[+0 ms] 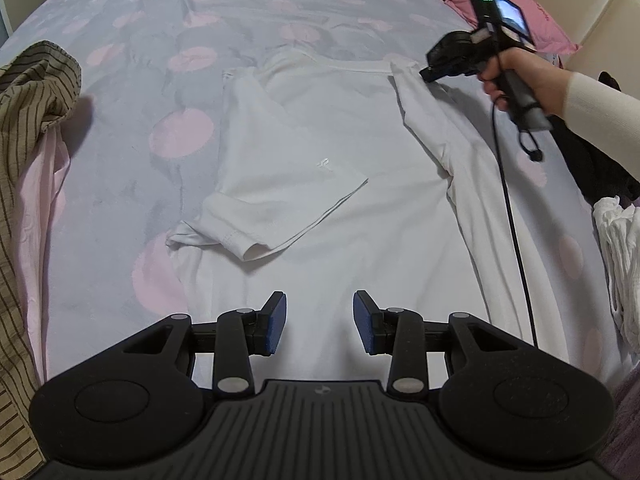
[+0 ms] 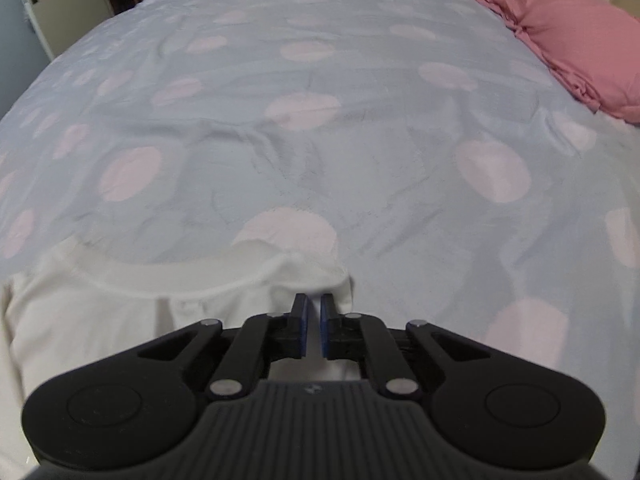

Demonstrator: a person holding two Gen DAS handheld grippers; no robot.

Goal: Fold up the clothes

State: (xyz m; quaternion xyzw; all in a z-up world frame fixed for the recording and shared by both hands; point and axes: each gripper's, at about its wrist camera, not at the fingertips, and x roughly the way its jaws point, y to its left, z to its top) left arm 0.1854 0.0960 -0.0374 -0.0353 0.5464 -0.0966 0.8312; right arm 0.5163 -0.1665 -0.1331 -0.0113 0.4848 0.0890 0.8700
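White T-shirt [image 1: 352, 168]: spread flat on the bed [image 1: 132, 92], one sleeve folded inward across the chest.
Left tongs [image 1: 319, 322]: held wide open above the lower hem, at 6 o'clock; nothing gripped.
Right tongs [image 2: 314, 326]: nearly closed on shoulder fabric by the collar, at 1 o'clock.
Pink pillow [image 2: 568, 28]: at 2 o'clock.

- One white short-sleeved cotton T-shirt [image 1: 320, 168], frame centre.
- One pink fabric pillow [image 2: 560, 28], upper right.
- One olive striped crumpled garment [image 1: 28, 128], left edge.
- One white crinkled cloth [image 1: 618, 256], right edge.
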